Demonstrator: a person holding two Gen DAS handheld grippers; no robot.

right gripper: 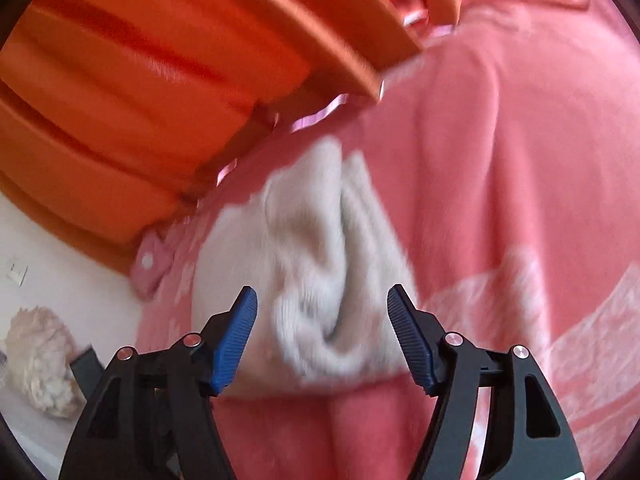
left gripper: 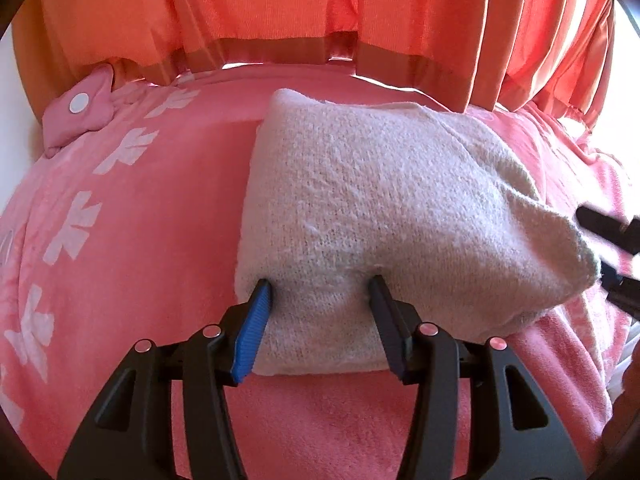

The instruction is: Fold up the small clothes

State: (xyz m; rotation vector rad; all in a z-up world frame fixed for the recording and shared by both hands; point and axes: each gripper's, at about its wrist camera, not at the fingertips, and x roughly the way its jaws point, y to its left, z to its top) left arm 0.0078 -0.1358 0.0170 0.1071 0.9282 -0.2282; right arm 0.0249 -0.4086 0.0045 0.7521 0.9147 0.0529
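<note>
A folded cream knit garment (left gripper: 372,200) lies on a pink blanket (left gripper: 160,240). In the left wrist view my left gripper (left gripper: 319,282) has its fingertips sunk into the garment's near edge, and a thick bulge of knit is pinched between the pads. The dark fingers of my right gripper (left gripper: 608,248) show blurred at the garment's right corner. In the blurred right wrist view that right gripper (right gripper: 322,296) stands open over the garment (right gripper: 312,264). A bunched corner lies between the jaws, and neither pad presses on it.
An orange curtain (left gripper: 320,8) hangs just behind the blanket's far edge. A pink padded tab with a white snap (left gripper: 80,108) sits at the far left. Left of the blanket (right gripper: 500,160), a crumpled pale cloth (right gripper: 40,364) lies on a white surface (right gripper: 60,240).
</note>
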